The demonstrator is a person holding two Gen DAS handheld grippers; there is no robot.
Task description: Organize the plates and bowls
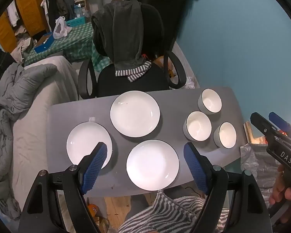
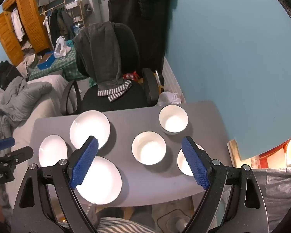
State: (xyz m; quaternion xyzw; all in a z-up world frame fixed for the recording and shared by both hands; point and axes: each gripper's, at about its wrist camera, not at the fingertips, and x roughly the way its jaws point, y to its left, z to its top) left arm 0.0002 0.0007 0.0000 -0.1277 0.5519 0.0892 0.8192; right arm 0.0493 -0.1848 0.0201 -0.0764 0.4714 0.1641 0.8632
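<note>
Three white plates lie apart on the grey table [image 1: 174, 101]: a far one [image 1: 134, 113], a left one [image 1: 85, 141] and a near one [image 1: 152, 165]. Three white bowls stand on the right: a far bowl [image 1: 210, 101], a middle bowl [image 1: 197, 129] and a near bowl [image 1: 226, 135]. My left gripper [image 1: 145, 167] is open and empty, high above the near plate. My right gripper [image 2: 140, 163] is open and empty, above the middle bowl [image 2: 149, 148], with the near bowl [image 2: 184, 163] behind its right finger. It also shows in the left wrist view [image 1: 269, 125].
A black office chair [image 1: 133, 77] draped with a dark hoodie stands at the table's far edge. A bed with grey bedding [image 1: 29, 101] lies to the left. A blue wall [image 1: 232, 38] is behind on the right. A plastic-covered object [image 2: 271, 190] sits right of the table.
</note>
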